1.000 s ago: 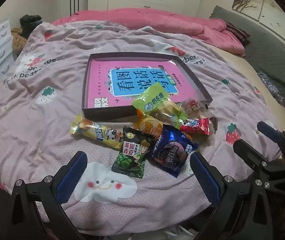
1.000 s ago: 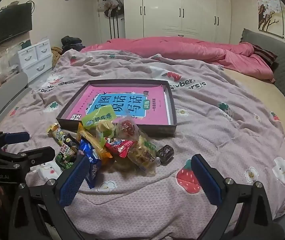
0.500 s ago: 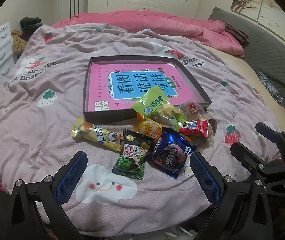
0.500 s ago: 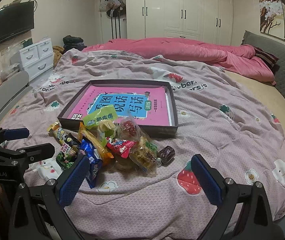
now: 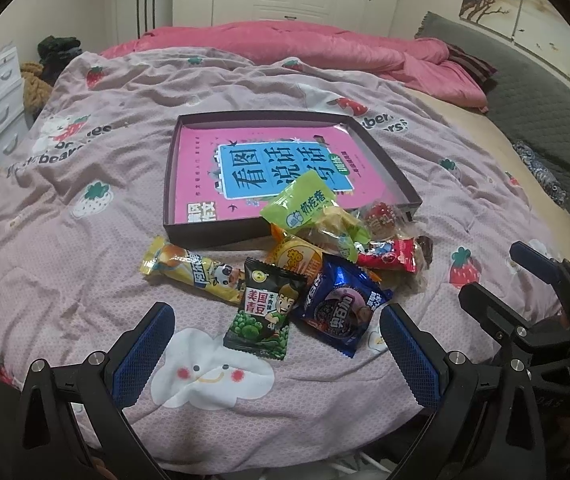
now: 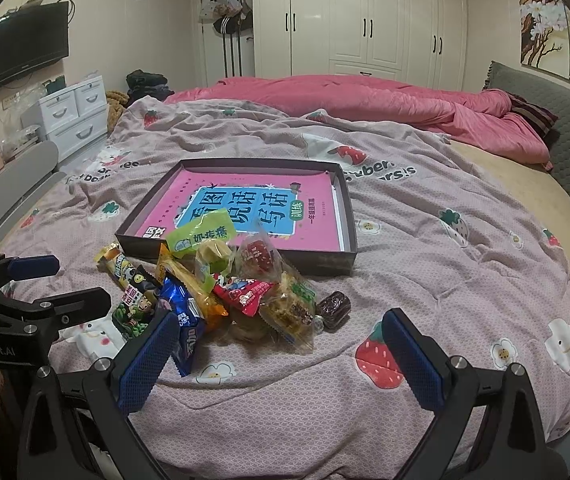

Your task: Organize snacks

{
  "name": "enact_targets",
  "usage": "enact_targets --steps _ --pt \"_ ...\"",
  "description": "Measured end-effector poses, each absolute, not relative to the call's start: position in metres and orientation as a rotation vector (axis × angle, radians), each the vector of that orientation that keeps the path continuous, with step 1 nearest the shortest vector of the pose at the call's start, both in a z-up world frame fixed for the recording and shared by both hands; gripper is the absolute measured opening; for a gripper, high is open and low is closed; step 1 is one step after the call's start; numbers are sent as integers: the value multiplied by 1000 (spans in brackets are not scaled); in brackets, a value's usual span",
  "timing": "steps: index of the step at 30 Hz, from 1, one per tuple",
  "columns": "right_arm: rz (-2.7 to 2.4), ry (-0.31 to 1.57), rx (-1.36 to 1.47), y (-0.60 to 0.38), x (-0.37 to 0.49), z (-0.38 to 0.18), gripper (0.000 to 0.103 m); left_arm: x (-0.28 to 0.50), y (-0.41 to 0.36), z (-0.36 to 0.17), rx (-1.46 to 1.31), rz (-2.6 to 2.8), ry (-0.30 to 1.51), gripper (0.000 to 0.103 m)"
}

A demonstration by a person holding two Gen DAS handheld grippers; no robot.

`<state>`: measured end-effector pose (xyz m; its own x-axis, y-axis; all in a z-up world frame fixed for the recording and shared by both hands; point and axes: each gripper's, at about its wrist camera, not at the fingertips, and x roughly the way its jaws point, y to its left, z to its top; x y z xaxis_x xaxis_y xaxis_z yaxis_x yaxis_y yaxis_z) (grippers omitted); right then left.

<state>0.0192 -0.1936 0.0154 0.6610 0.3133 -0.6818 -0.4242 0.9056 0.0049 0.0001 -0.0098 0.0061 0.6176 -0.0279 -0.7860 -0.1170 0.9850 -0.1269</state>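
A heap of wrapped snacks lies on the bed just in front of a shallow dark box [image 5: 189,234] [image 6: 327,266] with a pink book inside. Nearest the left gripper [image 5: 275,350] are a green pea packet [image 5: 265,314], a blue biscuit packet [image 5: 341,312] and a yellow bar [image 5: 193,270]. A light green bag [image 5: 305,206] [image 6: 201,236] leans on the box's front wall. A small dark candy [image 6: 335,306] lies at the heap's right. The left gripper is open and empty. The right gripper [image 6: 281,350] is open and empty too, short of the heap.
The pink strawberry-print cover [image 6: 465,264] spreads out on all sides, with a rumpled pink duvet [image 6: 385,100] behind the box. White drawers [image 6: 69,114] stand at the left wall. Each gripper shows in the other's view: the right gripper [image 5: 533,280], the left gripper [image 6: 41,284].
Both cameras have tilted up a little, so the box and snacks sit lower in each view. Nothing on the bed has moved and both grippers stay open.
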Motion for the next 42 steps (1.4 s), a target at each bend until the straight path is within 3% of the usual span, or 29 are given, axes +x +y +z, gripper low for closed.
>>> enact_targets --steps 42 --pt "411 761 -135 -197 25 8 102 6 2 -7 -185 55 970 102"
